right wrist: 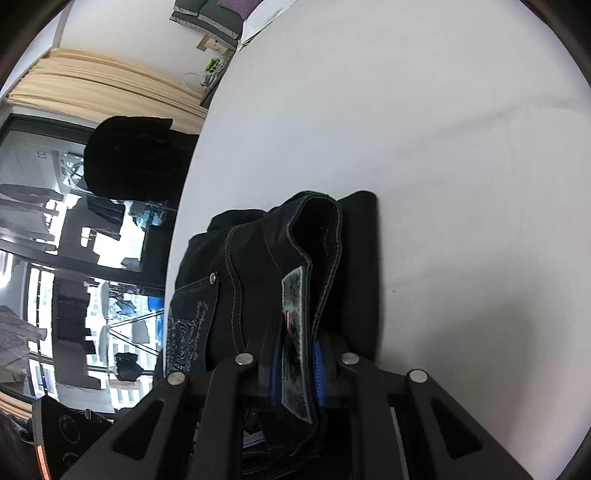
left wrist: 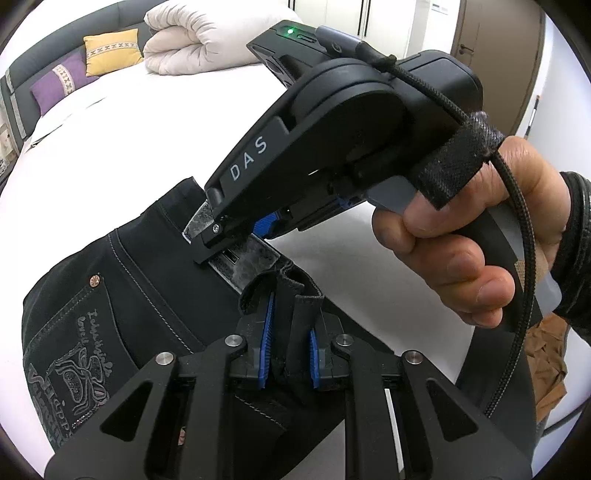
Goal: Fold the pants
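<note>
Dark denim pants (left wrist: 147,280) lie on a white bed (left wrist: 129,129), back pocket with pale embroidery facing up. My left gripper (left wrist: 290,354) is shut on the waistband, with a belt loop bunched between its blue pads. My right gripper (left wrist: 236,236), held in a hand, is shut on the waistband just beyond, at the grey leather patch (left wrist: 255,258). In the right wrist view the right gripper (right wrist: 299,365) clamps the waistband and patch (right wrist: 295,332), and the pants (right wrist: 240,266) look folded under it.
A rolled white duvet (left wrist: 207,33), a yellow pillow (left wrist: 110,50) and a purple pillow (left wrist: 55,85) sit at the bed's head. The right wrist view shows the bed edge (right wrist: 188,206), a dark chair (right wrist: 129,158), curtains and windows on the left.
</note>
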`<state>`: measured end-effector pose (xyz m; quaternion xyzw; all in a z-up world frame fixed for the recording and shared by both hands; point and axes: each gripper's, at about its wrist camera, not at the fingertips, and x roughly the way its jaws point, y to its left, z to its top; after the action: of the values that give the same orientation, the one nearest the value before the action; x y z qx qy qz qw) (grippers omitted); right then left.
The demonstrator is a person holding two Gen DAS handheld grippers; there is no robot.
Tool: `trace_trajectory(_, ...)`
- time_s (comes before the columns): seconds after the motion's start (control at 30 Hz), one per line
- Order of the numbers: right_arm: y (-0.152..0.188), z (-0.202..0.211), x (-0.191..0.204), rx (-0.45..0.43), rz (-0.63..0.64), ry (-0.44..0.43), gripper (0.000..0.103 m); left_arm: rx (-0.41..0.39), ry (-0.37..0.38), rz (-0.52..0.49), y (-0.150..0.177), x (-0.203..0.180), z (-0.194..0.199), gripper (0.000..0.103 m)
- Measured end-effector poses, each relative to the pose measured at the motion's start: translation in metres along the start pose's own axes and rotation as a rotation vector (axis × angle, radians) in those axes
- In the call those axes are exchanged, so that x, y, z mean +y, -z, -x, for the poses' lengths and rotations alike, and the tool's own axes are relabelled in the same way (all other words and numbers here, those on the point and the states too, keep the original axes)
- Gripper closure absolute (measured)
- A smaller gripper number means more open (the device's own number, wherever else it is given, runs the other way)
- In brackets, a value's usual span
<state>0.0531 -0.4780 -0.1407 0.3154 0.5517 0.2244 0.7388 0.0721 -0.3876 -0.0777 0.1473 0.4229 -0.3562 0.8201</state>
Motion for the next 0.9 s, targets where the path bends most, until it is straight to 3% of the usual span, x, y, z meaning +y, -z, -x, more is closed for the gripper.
trace_trajectory(0.17, 0.002, -0.005, -0.009, 0.002, -0.034, -0.028, 0.088, -0.007, 0.025, 0.032, 0.020, 0.013, -0.007, 0.088)
trace_trajectory(0.3, 0.013, -0.011, -0.037, -0.049, -0.110, -0.194, 0.082, -0.023, 0.096, 0.085, 0.030, 0.031, 0.002, 0.085)
trace_trajectory(0.37, 0.019, -0.007, -0.040, -0.079, -0.128, -0.225, 0.079, -0.039, 0.141, 0.114, 0.038, 0.042, 0.018, 0.085)
trace_trajectory(0.47, 0.025, 0.009, -0.033, -0.130, -0.132, -0.168, 0.068, -0.085, 0.183, 0.170, 0.054, 0.067, 0.051, 0.085)
trace_trajectory(0.6, 0.036, 0.033, -0.020, -0.202, -0.147, -0.070, 0.063, -0.140, 0.149, 0.271, 0.071, 0.116, 0.075, 0.085)
trace_trajectory(0.7, 0.040, 0.032, 0.006, -0.194, -0.089, -0.062, 0.077, -0.145, 0.095, 0.353, 0.076, 0.165, 0.063, 0.085)
trace_trajectory(0.8, 0.037, 0.018, 0.026, -0.168, -0.059, -0.034, 0.081, -0.122, 0.084, 0.440, 0.078, 0.211, 0.036, 0.085)
trace_trajectory(0.9, 0.036, 0.001, 0.028, -0.130, -0.063, 0.018, 0.084, -0.076, 0.095, 0.485, 0.078, 0.232, 0.014, 0.085)
